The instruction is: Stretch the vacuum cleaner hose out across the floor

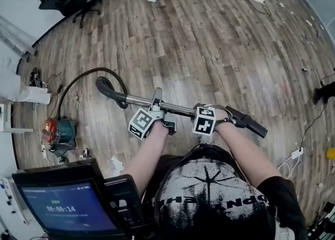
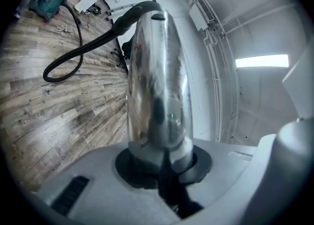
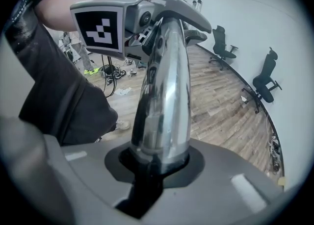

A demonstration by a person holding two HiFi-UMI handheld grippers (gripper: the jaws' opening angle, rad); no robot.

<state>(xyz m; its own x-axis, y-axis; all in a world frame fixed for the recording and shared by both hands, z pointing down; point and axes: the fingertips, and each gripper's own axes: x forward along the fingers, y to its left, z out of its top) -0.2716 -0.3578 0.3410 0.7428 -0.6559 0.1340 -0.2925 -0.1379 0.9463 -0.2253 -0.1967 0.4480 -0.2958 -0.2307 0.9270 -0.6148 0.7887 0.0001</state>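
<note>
Holding the chrome wand (image 1: 140,100) lifted, left gripper (image 1: 157,107) and right gripper (image 1: 208,112) both clamped on it. Hose (image 2: 93,46) lies curled by the canister (image 1: 60,132) at the floor's left edge. Next: pull away until the loop straightens.

Open floor (image 1: 209,40) ahead, chairs (image 1: 78,1) beyond, hose (image 1: 94,69) left

The left gripper (image 1: 157,104) covers part of the metal tube (image 1: 137,99); the near-left screen (image 1: 68,207) runs off the bottom edge.
</note>
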